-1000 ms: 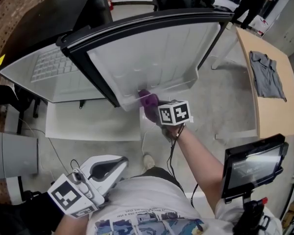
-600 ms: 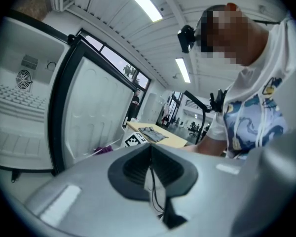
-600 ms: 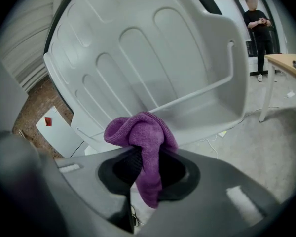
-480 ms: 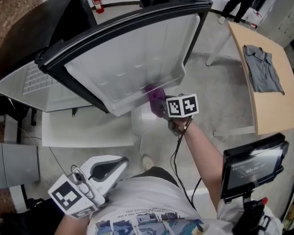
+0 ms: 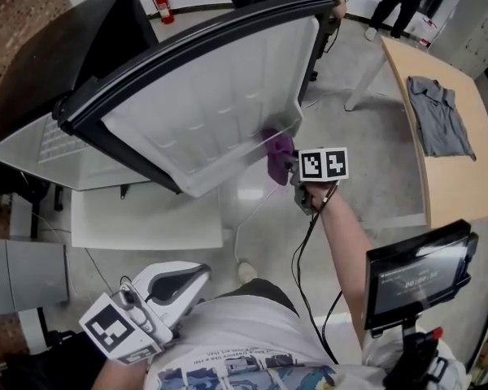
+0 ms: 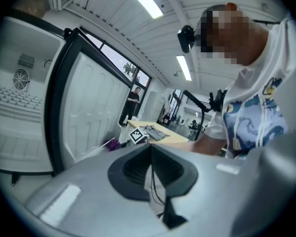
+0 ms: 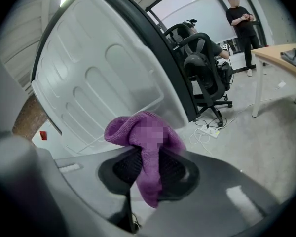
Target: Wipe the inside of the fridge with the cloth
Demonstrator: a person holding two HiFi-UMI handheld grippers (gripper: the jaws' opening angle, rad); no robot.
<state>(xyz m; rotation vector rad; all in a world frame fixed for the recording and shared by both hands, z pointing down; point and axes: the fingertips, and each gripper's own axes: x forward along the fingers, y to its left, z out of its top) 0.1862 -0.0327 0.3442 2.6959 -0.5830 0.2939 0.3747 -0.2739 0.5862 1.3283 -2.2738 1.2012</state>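
**Tongs: 2**
- Left tongs (image 6: 151, 154), white-bodied, are held low by the wearer's waist. The jaws are together with nothing between them, and they take no part in the work.
- Right tongs (image 5: 293, 173) are stretched forward and clamped on the cloth.

**Black-framed screen on a stand (image 5: 415, 275): 1**, at the wearer's right.

**Purple knitted cloth (image 5: 278, 153): 1**
- It is bunched in the right tongs.
- It sits at the rail of the door's lower shelf, by the corner at the door's free edge.
- Whether it presses on the plastic or is just beside it cannot be told.

**Fridge: 1**
- The dark-framed door with its white moulded plastic liner (image 5: 220, 96) is swung open.
- The white compartment with a wire shelf (image 5: 57, 136) lies behind it, to the left.

**Progress (judged):** wiping is under way on the door liner, at its lower shelf. No smears or damp tracks show, so the share already cleaned cannot be read. The compartment is well away from the cloth and probably remains to be done.

**Pale wooden tabletop (image 5: 447, 185): 1**, to the right.

**Grey crumpled shirt (image 5: 437, 116): 1**, toward the tabletop's far end.

**Black office chair (image 7: 202, 58): 1**, beyond the door.

**Red fire extinguisher (image 5: 163, 5): 1**, on the far floor.

**Standing person in dark clothes (image 7: 242, 21): 1**, farthest.
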